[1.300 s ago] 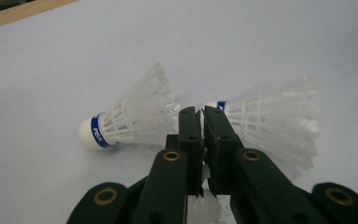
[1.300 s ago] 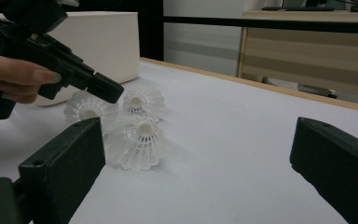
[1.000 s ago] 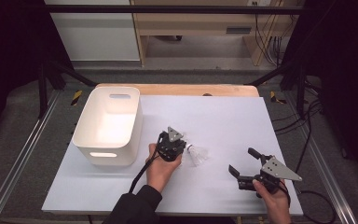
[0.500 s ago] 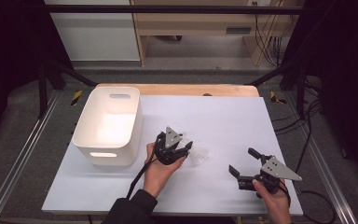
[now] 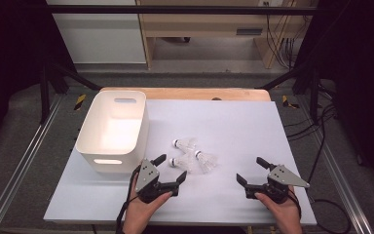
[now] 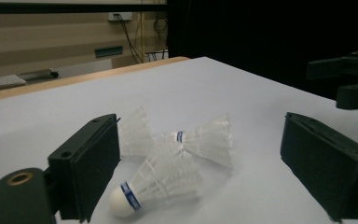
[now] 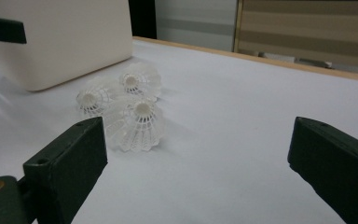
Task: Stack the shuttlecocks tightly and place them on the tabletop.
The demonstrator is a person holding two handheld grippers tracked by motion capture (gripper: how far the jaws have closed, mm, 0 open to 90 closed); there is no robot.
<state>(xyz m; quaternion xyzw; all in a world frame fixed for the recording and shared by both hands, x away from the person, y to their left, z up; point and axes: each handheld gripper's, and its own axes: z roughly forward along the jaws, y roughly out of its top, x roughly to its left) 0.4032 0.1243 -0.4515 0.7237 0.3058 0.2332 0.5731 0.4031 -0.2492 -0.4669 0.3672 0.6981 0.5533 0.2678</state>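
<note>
Right now three white shuttlecocks lie in a loose cluster on the white worktop [image 5: 272,131], just right of the white plastic bin [image 5: 113,131]. Far shuttlecock [image 5: 184,144] sits nearest the bin; near-left shuttlecock [image 5: 182,162] and right shuttlecock [image 5: 206,159] lie touching or almost touching, skirts overlapping. All on their sides, none in the bin.

Left gripper [image 5: 169,169] held low at the front of the worktop, just short of the cluster. Its jaws have just been opening and stand wide, nothing between the pads. Left gripper view: near shuttlecock [image 6: 156,184] with blue band and cork tip toward the camera lies ahead of the jaws, close to the left jaw, not clamped; second one [image 6: 205,142] behind it, a third [image 6: 135,133] partly hidden by the left jaw.

Right gripper [image 5: 252,169] well apart at the front right, jaws wide, empty. Right gripper view shows the three shuttlecocks [image 7: 137,121] skirt-on, ahead and left, bin wall [image 7: 60,37] behind.
</note>
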